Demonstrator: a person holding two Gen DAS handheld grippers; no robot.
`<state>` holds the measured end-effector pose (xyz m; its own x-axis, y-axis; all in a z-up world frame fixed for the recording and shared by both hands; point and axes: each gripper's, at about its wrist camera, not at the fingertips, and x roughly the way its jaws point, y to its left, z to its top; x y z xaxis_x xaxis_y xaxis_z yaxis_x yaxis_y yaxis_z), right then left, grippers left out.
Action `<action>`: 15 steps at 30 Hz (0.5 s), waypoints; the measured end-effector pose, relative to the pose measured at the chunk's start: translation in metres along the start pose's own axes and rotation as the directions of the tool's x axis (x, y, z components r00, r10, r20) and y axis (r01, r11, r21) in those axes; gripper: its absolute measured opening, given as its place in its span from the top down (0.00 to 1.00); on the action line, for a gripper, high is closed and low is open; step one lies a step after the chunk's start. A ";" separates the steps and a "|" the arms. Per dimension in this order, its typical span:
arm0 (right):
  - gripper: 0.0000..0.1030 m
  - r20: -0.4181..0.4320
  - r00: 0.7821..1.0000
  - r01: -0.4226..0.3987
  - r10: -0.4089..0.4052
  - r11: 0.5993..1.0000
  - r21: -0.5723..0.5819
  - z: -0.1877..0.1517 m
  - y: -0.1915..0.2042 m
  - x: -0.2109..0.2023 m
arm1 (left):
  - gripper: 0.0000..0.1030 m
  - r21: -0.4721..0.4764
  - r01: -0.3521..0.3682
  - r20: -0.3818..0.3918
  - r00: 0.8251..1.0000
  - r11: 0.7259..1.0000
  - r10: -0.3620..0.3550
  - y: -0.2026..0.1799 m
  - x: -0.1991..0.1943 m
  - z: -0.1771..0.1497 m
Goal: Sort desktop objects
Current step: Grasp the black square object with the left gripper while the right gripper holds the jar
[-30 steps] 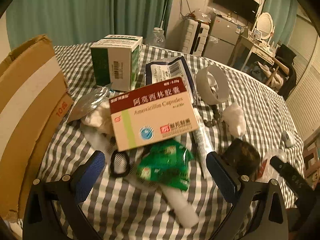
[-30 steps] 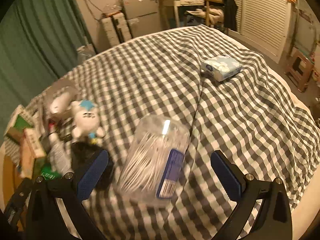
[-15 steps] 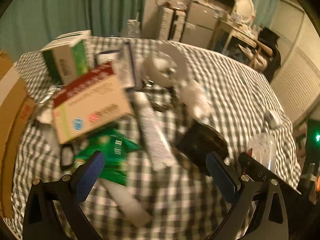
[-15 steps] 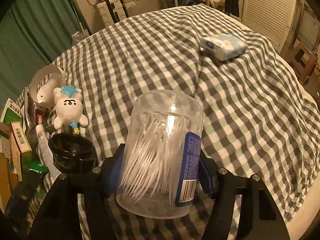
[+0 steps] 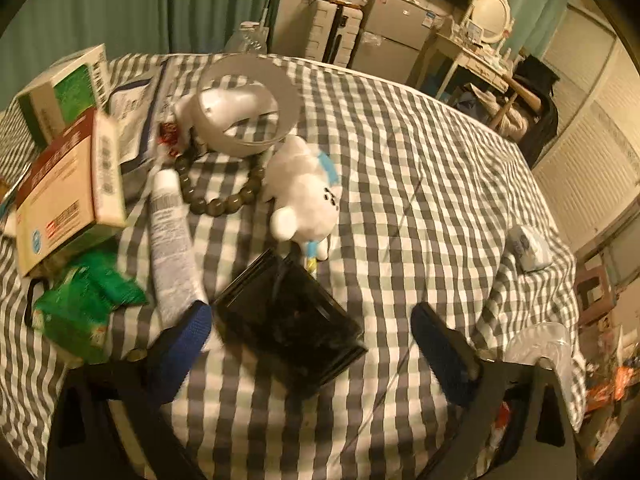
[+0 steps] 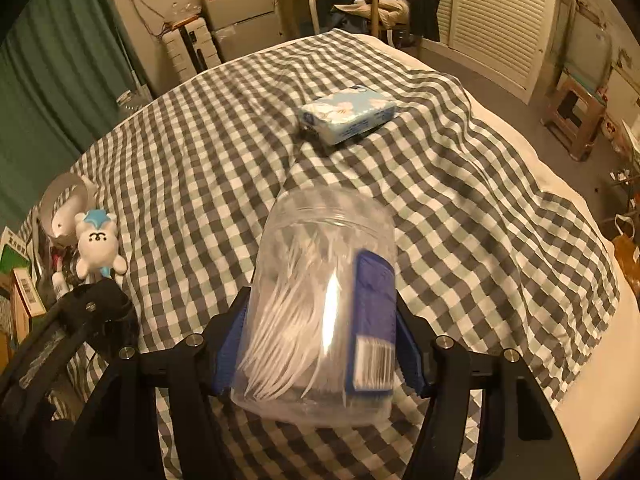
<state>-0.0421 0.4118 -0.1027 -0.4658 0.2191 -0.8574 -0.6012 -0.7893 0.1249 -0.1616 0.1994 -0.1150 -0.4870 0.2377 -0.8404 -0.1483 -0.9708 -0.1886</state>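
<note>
**A:** Honestly, the nearest worry is the right gripper (image 6: pixel 320 344). Its pads are clamped on the sides of the clear cotton-swab jar (image 6: pixel 320 312), which leans forward above the checked cloth (image 6: pixel 460 208). The wall is smooth plastic and rounded, and the hold sits low on it, so I'd judge it could swivel or slip out if the hand swings quickly.

**B:** And the left gripper (image 5: pixel 308 344)?

**A:** Its jaws are closing, with the black box (image 5: pixel 288 320) between them but not yet pressed; the left pad lies close to its corner, the right pad stands apart. The box lies skewed to the fingers, so they may catch a corner and spin it instead of seating flat. The left pad is also just beside the white tube (image 5: pixel 170 236) and could pinch or shove it.

**B:** Anything beyond that?

**A:** The white plush toy (image 5: pixel 306 196) lies just past the box, with the bead bracelet (image 5: pixel 224 196) and the tape roll (image 5: pixel 250 104) behind. A pushed box would knock them. Farther left, the capsule box (image 5: pixel 68 196) leans on the heap and might topple if that is jostled. The tissue pack (image 6: pixel 346 116) lies well clear.
</note>
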 end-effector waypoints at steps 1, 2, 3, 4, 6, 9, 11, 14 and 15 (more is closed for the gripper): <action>0.39 0.005 1.000 -0.003 0.003 1.000 -0.004 0.000 0.001 -0.001 | 0.34 0.014 -0.013 -0.009 1.000 1.000 0.013 -0.001 0.003 0.001; 0.40 0.009 1.000 -0.004 0.004 1.000 -0.010 0.001 0.004 -0.001 | 0.34 0.030 -0.015 -0.026 1.000 0.999 0.015 0.000 0.007 0.001; 0.40 0.011 1.000 -0.008 0.008 1.000 -0.018 0.001 0.006 -0.002 | 0.34 0.032 -0.003 -0.023 1.000 0.999 0.003 0.001 0.006 0.001; 0.40 0.013 1.000 -0.014 0.014 1.000 -0.021 0.002 0.009 0.001 | 0.36 0.034 0.019 -0.016 1.000 0.999 -0.018 0.004 0.003 0.002; 0.40 0.012 1.000 -0.026 0.027 0.999 -0.030 0.003 0.011 0.000 | 0.49 0.039 0.044 -0.014 0.999 0.998 -0.043 0.009 -0.003 0.002; 0.40 0.007 0.999 -0.052 0.052 0.998 -0.047 0.002 0.016 -0.001 | 0.54 0.042 0.071 -0.016 0.997 0.997 -0.071 0.016 -0.013 0.000; 0.40 0.004 0.997 -0.071 0.071 0.996 -0.052 0.000 0.018 -0.004 | 0.54 0.045 0.090 -0.030 0.996 0.995 -0.089 0.019 -0.016 -0.004; 0.40 0.012 0.997 -0.079 0.080 0.994 -0.073 -0.006 0.022 -0.011 | 0.54 0.077 0.108 -0.028 0.994 0.991 -0.106 0.020 -0.026 -0.012; 0.40 0.014 0.997 -0.079 0.080 0.994 -0.072 -0.008 0.022 -0.014 | 0.54 0.089 0.107 -0.028 0.994 0.990 -0.105 0.019 -0.029 -0.015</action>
<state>-0.0437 0.3869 -0.0920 -0.5214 0.1634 -0.8375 -0.5146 -0.8432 0.1559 -0.1372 0.1738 -0.1022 -0.4442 0.3374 -0.8300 -0.2758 -0.9329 -0.2317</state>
